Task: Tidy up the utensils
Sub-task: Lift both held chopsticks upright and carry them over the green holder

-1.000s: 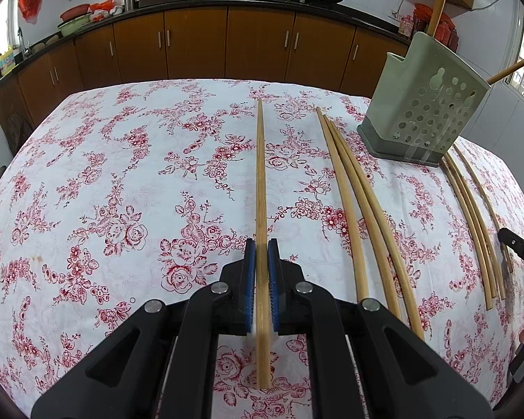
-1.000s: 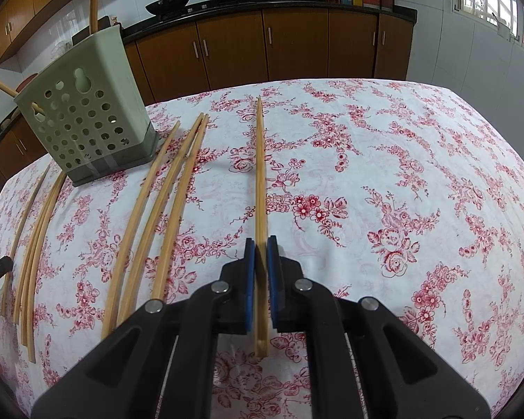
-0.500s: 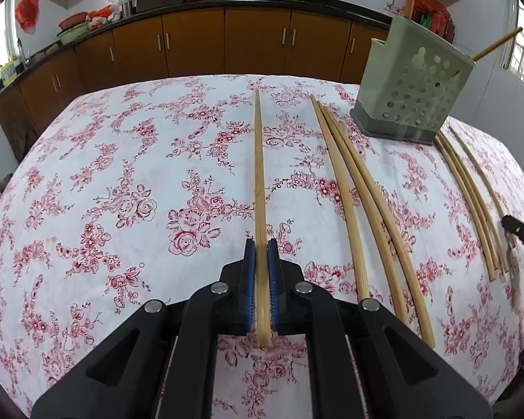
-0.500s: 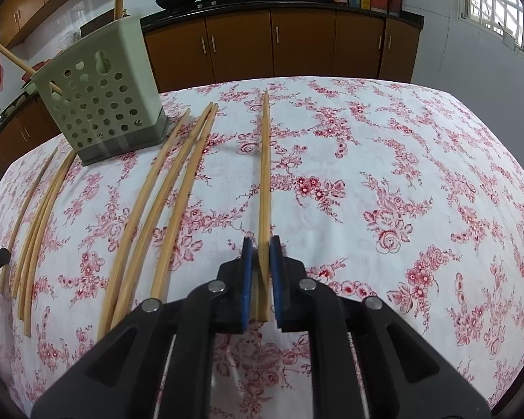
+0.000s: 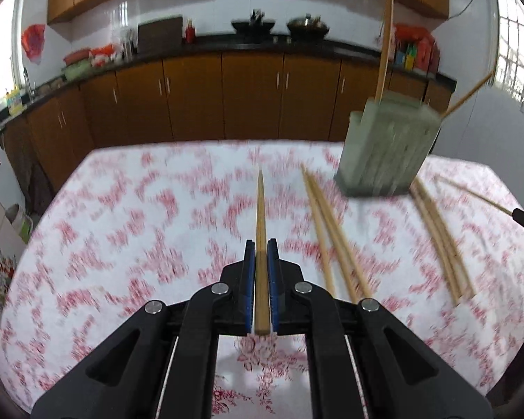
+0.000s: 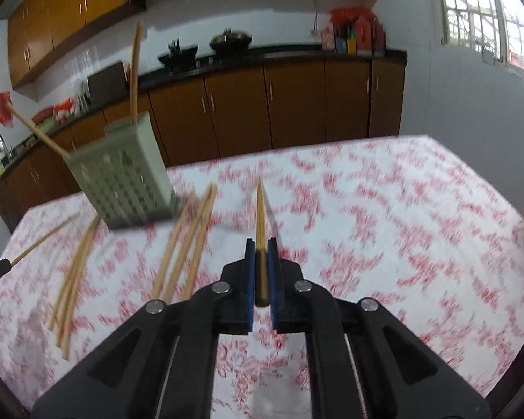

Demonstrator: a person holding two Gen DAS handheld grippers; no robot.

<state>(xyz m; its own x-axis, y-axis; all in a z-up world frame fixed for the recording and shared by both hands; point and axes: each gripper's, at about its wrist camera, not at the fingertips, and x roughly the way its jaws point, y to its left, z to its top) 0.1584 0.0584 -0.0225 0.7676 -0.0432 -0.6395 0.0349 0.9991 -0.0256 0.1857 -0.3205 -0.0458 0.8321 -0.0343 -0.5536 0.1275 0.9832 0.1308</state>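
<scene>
step in hand: carry — each tool has one chopstick pinched and lifted off the bench, judged from the shadow under the stick in the right wrist view.
left tool [image 5: 261, 255]: jaws narrow, blue pads clamped on a chopstick [image 5: 261, 216] that runs straight out ahead, its tip over the floral cloth [image 5: 122, 227].
right tool [image 6: 261, 255]: jaws narrow as well, clamped on a second chopstick [image 6: 261, 216], tip pointing ahead.
holder [image 5: 384, 150]: green perforated caddy standing on the bench, ahead and to the right of the left tool, ahead and to the left of the right one.
next move, as i judge it: swing each stick toward the holder, tip it more upright, lower the end into the open top — only then ease the jaws.
count, sticks in holder: two, one upright, one leaning out.
count, sticks held: two, one per tool.
count, loose sticks on bench: a group of three [image 5: 335, 244] near the held stick, another bundle [image 5: 440, 241] beyond the holder — three or four, blur makes it hard to say.
count, holders: one.
</scene>
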